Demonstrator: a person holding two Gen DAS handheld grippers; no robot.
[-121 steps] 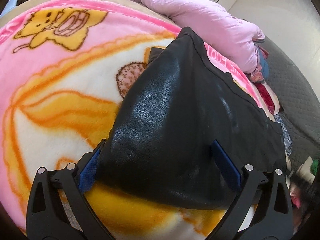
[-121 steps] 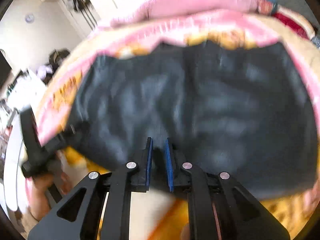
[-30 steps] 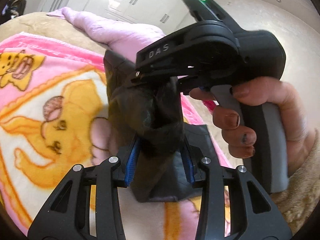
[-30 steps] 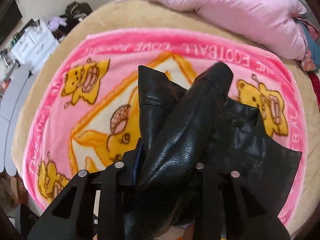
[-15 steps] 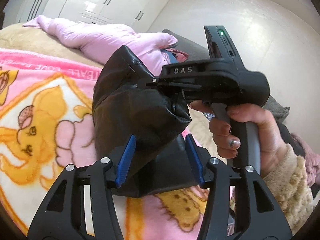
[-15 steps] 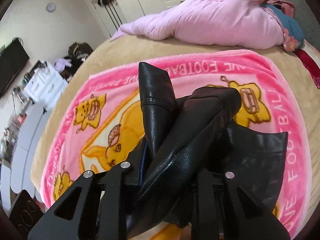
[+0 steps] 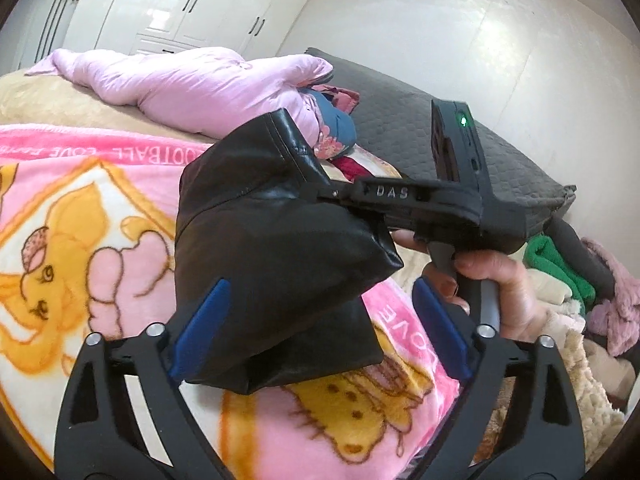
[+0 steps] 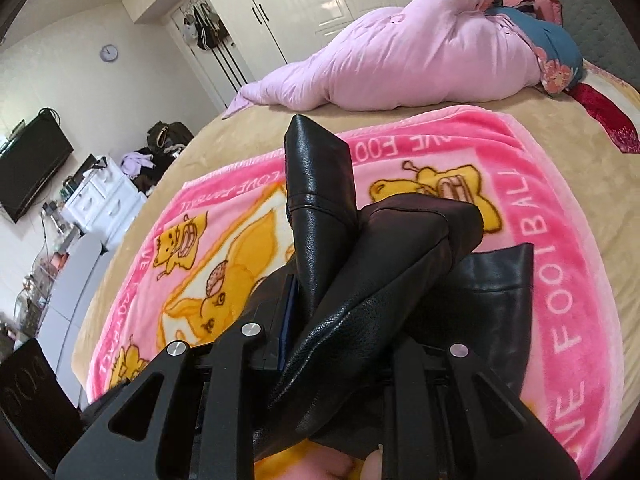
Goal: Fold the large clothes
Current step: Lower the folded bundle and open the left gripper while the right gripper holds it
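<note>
A black leather garment (image 7: 272, 248) is folded into a thick bundle and held up above the pink cartoon blanket (image 7: 80, 208). My right gripper (image 8: 340, 300) is shut on the black leather garment (image 8: 360, 280), whose folds stick up between its fingers; it also shows in the left wrist view (image 7: 420, 200), reaching in from the right. My left gripper (image 7: 316, 328) is open, its blue pads (image 7: 200, 328) on either side of the bundle's lower part, not squeezing it.
A pink quilt (image 8: 400, 52) and a blue floral pillow (image 8: 556, 56) lie at the far side of the bed. A grey headboard (image 7: 440, 140) stands behind. A heap of clothes (image 7: 568, 272) lies at the right. White drawers (image 8: 100, 200) and a television (image 8: 32, 164) stand left.
Both grippers have lifted the garment off the blanket into a folded bundle. In the last half second my left gripper has opened wider and let go of the bundle.
</note>
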